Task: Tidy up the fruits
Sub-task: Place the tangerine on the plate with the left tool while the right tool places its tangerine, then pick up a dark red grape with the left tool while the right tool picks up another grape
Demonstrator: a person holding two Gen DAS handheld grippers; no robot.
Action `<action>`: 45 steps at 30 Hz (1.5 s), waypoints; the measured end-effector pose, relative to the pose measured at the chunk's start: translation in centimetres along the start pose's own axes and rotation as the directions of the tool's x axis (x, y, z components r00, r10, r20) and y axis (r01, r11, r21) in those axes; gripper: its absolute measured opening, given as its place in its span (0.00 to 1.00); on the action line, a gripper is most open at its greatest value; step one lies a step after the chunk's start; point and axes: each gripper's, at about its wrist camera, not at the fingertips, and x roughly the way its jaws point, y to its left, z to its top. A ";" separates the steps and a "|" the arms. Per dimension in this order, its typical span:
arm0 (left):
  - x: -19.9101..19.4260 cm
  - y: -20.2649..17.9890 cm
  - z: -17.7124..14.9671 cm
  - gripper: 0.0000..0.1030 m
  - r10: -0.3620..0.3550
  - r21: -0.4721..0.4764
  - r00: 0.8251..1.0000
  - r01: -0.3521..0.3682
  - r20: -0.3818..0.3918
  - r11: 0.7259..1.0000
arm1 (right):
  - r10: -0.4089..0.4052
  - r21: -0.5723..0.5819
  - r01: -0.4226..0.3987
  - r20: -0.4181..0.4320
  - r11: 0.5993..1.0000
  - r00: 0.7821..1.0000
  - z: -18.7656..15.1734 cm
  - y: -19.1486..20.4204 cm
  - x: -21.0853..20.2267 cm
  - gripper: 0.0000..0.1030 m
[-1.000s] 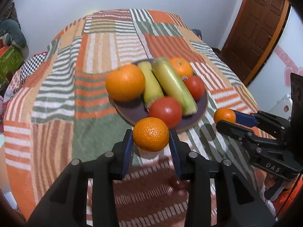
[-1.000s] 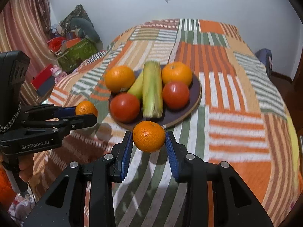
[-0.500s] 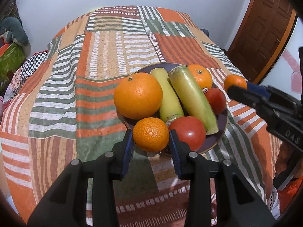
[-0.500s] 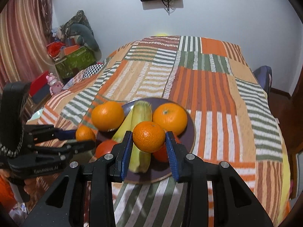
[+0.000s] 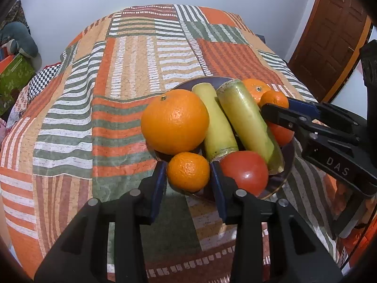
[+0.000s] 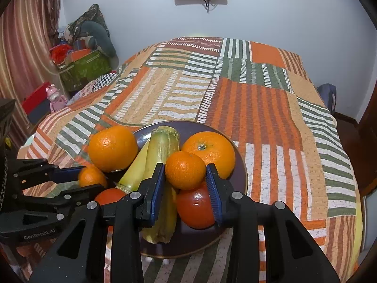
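Two mandarins: the left gripper [image 5: 188, 176] grips one mandarin [image 5: 188, 171] at the plate's [image 6: 239, 165] near rim, the right gripper [image 6: 186, 185] grips the other mandarin [image 6: 185, 170] over the tomato [image 6: 194, 208]. A second ago both hung short of the plate; release looks next.

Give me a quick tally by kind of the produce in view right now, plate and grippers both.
Big oranges on the plate: 2
Small mandarins, one in the left gripper, one in the right gripper: 2
Tomatoes: 2
Yellow-green stalks: 2
Total: 8
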 end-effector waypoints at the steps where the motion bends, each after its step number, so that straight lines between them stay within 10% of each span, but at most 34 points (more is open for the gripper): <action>1: 0.1 0.0 0.1 0.41 0.010 0.001 1.000 -0.010 -0.005 1.000 | 0.000 -0.002 0.000 -0.004 1.000 1.000 0.0 0.0 0.0 0.33; 6: -0.1 0.3 0.3 0.48 0.023 -0.016 0.999 -0.023 -0.022 1.000 | 0.011 0.014 -0.011 -0.008 1.000 1.000 -0.2 0.0 -0.3 0.54; 27: -11.5 -1.2 -3.4 0.60 0.017 0.026 0.991 -0.021 0.131 0.999 | 0.024 -0.016 -0.024 0.044 1.000 0.999 -3.1 3.2 -9.4 0.69; 45: -10.2 -0.4 -10.3 0.60 -0.020 0.034 1.000 0.020 0.005 0.999 | 0.131 -0.001 -0.133 -0.163 0.991 0.978 -9.5 7.1 -5.2 0.57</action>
